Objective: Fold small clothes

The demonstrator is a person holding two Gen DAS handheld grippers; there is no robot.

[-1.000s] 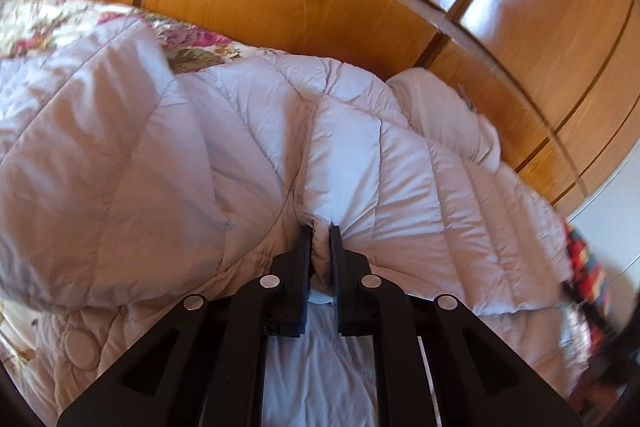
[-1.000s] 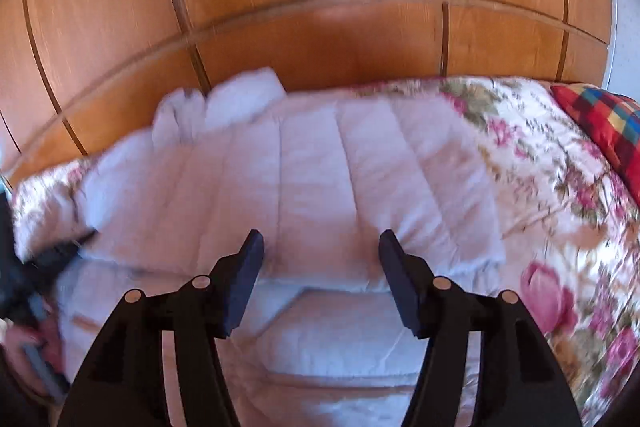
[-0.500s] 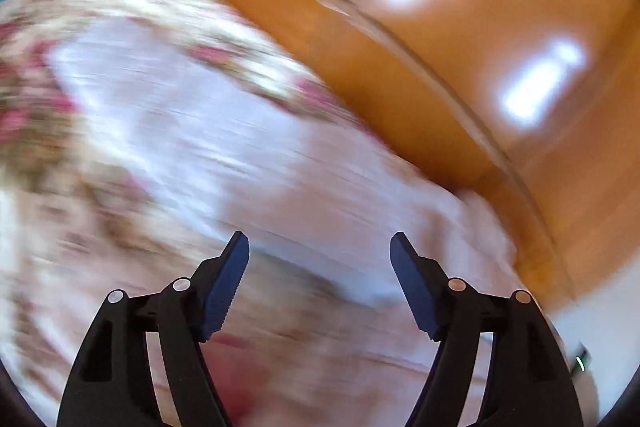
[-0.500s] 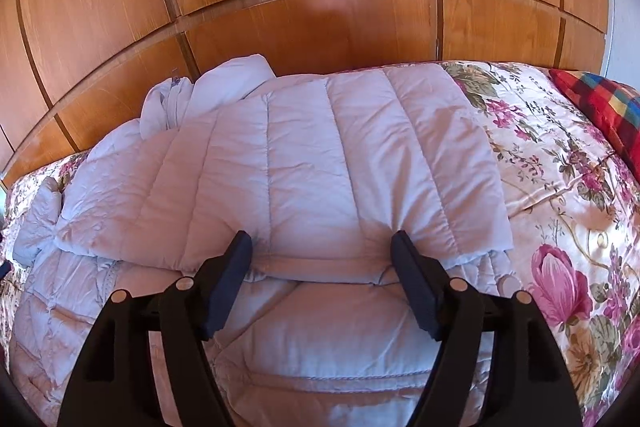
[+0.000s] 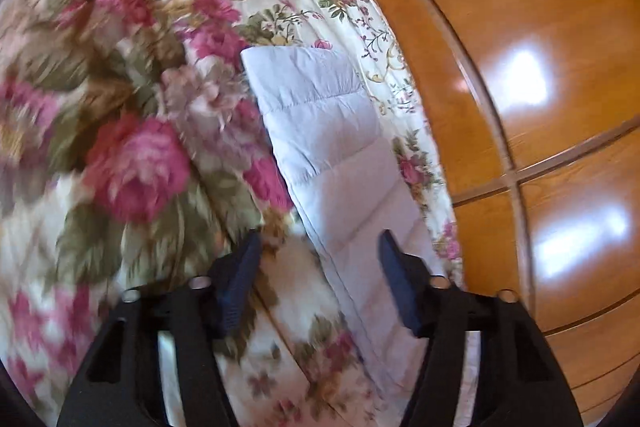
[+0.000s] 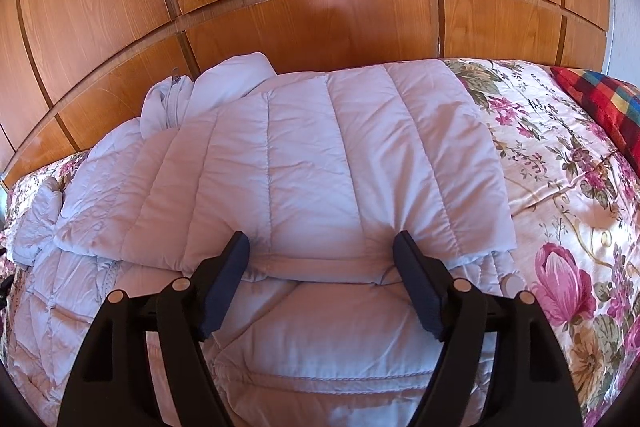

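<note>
Your quilted white jacket (image 6: 304, 167) lies on the bed, on top of the floral bedspread (image 6: 560, 187), and it sits hard against the far edge by the wooden panelling (image 6: 304, 7), which leaves you the whole near side to work from. Its top layer is doubled over the lower one, so the hem edge runs across just ahead of your right gripper (image 6: 320, 283); a bunched part, hood or collar as far as one can tell, pokes up at the far left (image 6: 208, 91). Your right gripper's jaws are opening and stand wide, with nothing pinched between them; they hover over the near fold line, likely so you can press or re-grip that edge for the next fold. Your left gripper (image 5: 316, 283) looks along the jacket from its end, where a long strip of the quilted panel (image 5: 332, 155) runs away from you between the bedspread on the left and the panelling on the right. Its jaws are closing from about half open, and the jacket's near edge shows between them, though the pads do not press on it. That end-on angle suits squaring the side or taking a corner. The plaid cushion (image 6: 600, 99) at the far right stays well apart from the work.
</note>
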